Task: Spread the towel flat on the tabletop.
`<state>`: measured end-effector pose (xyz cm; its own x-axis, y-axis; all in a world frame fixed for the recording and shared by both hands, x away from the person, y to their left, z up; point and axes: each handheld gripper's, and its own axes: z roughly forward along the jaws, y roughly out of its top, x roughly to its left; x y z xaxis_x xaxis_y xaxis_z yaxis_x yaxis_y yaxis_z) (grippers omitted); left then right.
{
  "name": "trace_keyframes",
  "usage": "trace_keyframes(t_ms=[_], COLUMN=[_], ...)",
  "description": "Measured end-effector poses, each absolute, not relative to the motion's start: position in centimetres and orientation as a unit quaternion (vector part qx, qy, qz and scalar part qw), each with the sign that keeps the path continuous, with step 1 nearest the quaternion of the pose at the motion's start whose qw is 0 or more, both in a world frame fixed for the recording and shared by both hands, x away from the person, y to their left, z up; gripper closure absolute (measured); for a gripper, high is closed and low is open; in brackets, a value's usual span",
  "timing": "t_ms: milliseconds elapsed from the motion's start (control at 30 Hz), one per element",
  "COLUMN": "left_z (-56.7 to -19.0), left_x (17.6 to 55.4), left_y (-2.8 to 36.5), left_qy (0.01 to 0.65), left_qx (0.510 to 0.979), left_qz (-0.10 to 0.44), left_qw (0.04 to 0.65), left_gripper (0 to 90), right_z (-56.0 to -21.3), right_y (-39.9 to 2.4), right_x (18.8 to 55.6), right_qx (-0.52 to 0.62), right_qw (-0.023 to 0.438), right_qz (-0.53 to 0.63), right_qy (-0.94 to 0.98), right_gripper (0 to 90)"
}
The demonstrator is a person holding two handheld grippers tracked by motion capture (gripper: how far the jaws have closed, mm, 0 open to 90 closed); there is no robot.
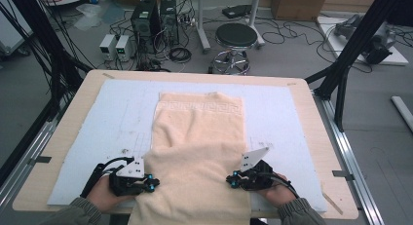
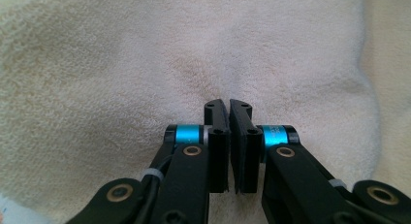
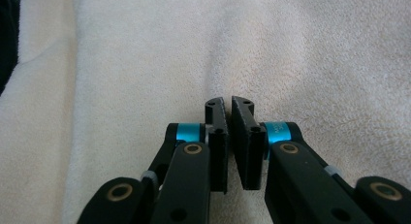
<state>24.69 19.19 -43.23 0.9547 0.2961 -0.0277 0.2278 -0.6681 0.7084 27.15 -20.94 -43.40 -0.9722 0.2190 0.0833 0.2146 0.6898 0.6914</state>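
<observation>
Towel (image 1: 197, 152), cream-coloured, lies along the middle of the blue mat (image 1: 107, 118) on the wooden table (image 1: 73, 113) in the high view, its near part folded back over itself and hanging off the table's near edge. The left gripper (image 1: 152, 184) sits at the towel's left edge and the right gripper (image 1: 230, 180) at its right edge, each in a hand. Beyond the table stand a stool (image 1: 235, 40) and computer boxes (image 1: 156, 18) on the floor.

Seen from the left gripper view, that gripper (image 2: 228, 105) has its jaws closed together just above the towel (image 2: 145, 64), with no cloth visibly between them.

Likewise in the right gripper view, the right gripper (image 3: 227, 104) has its jaws closed over the towel (image 3: 291, 54), gripping nothing visible.
</observation>
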Motion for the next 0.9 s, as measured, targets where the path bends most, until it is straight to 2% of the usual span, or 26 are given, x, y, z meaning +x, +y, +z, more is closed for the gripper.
trace_keyframes(t_ms=[333, 433, 467, 500, 533, 700, 733, 833, 867, 900], left_z=[-41.3, -40.6, -40.4, -40.4, -40.4, -41.6, -42.0, -43.1, -43.3, -43.4], left_x=[20.8, 20.6, 20.8, 21.0, 21.4, 23.1, 23.4, 24.1, 24.1, 24.1], left_y=[20.0, 20.3, 20.4, 20.5, 20.6, 20.3, 20.2, 19.6, 19.4, 19.3], left_qy=[0.111, 0.112, 0.12, 0.125, 0.13, 0.152, 0.155, 0.155, 0.152, 0.155], left_qx=[0.905, 0.897, 0.894, 0.892, 0.89, 0.894, 0.897, 0.91, 0.912, 0.909], left_qz=[0.002, -0.004, 0.002, 0.009, 0.014, 0.025, 0.023, 0.008, 0.012, 0.015], left_qw=[0.411, 0.427, 0.433, 0.435, 0.437, 0.42, 0.414, 0.383, 0.381, 0.386], left_gripper=[85.9, 73.5, 73.5, 69.8, 69.1, 67.0, 66.4, 67.3, 74.0, 74.0], right_z=[-41.9, -40.7, -40.7, -40.4, -40.4, -41.5, -42.4, -43.2, -43.6, -43.6], right_y=[-21.1, -21.0, -21.0, -20.9, -20.9, -20.8, -20.9, -20.7, -20.7, -20.7], right_x=[23.0, 21.8, 21.8, 22.2, 22.6, 24.4, 25.2, 25.6, 25.7, 25.7], right_qx=[0.077, 0.062, 0.062, 0.068, 0.075, 0.09, 0.099, 0.101, 0.103, 0.103], right_qw=[-0.016, 0.003, 0.003, 0.018, 0.024, 0.033, 0.024, 0.019, 0.016, 0.016], right_qz=[0.396, 0.415, 0.415, 0.417, 0.415, 0.397, 0.39, 0.368, 0.37, 0.37], right_qy=[0.915, 0.908, 0.908, 0.906, 0.906, 0.913, 0.915, 0.924, 0.923, 0.923], right_gripper=[84.8, 78.7, 78.7, 73.5, 72.1, 66.5, 64.3, 64.4, 69.7, 69.7])
